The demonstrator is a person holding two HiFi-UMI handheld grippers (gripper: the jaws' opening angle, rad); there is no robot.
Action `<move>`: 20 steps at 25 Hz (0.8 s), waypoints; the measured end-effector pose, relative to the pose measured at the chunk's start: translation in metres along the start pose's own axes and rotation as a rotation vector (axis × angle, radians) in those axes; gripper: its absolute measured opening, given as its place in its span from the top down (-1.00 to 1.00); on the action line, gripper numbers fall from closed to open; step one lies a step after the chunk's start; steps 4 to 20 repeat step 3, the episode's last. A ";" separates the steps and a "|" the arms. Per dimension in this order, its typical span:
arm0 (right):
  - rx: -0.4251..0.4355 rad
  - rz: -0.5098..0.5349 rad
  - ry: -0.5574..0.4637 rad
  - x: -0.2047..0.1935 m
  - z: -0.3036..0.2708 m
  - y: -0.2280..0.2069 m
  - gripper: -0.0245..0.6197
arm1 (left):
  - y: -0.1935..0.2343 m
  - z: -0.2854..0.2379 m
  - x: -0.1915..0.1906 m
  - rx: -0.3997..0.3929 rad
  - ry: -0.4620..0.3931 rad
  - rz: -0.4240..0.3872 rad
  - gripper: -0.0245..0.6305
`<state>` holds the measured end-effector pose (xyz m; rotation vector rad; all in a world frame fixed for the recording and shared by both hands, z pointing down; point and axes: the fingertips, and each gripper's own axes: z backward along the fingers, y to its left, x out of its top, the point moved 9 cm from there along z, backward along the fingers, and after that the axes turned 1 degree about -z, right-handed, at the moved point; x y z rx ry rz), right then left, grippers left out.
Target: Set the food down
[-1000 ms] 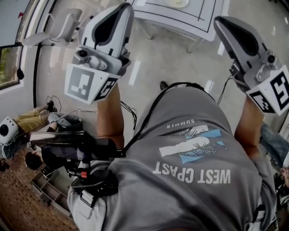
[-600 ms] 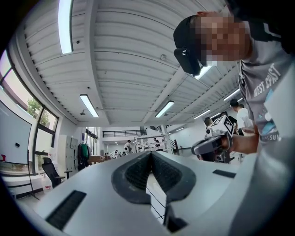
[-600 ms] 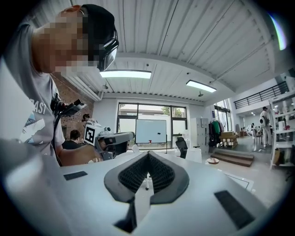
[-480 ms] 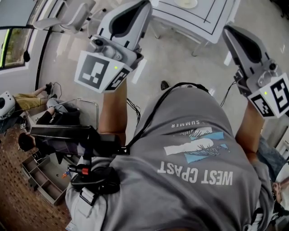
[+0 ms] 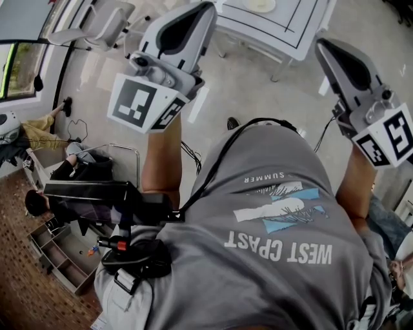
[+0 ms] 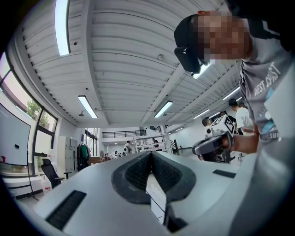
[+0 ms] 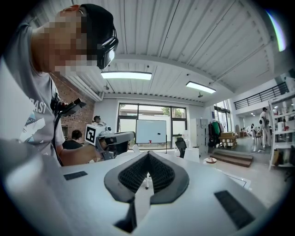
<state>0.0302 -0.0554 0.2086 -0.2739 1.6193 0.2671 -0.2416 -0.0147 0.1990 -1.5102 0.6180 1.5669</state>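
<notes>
My left gripper (image 6: 150, 156) and right gripper (image 7: 148, 155) are both pinched together, nothing in either, white table (image 5: 302, 22) up ahead.

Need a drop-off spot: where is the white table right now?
Head view, top edge: the white table stands ahead, between the left tool and the right tool, with the grey chair off to its left.

A grey T-shirt (image 5: 258, 161) carries white capitals, "WEST COAST", toward 5 o'clock in the head view, with a smaller "SUMMER" just to their 12 o'clock. The left gripper view shows "WEST COAST" at 2 o'clock; the right gripper view catches only "AST" at 9 o'clock. The cubes on the left gripper (image 5: 206, 8) and right gripper (image 5: 321, 44) bear black-and-white square codes, no letters.
</notes>
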 end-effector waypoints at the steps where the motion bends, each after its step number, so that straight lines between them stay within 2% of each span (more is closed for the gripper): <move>1: 0.000 0.000 0.000 -0.001 0.001 -0.002 0.90 | -0.001 -0.002 -0.001 -0.001 0.000 -0.001 0.90; 20: -0.001 0.000 0.001 -0.003 0.004 -0.006 0.90 | -0.003 -0.007 -0.003 -0.002 0.000 -0.002 0.90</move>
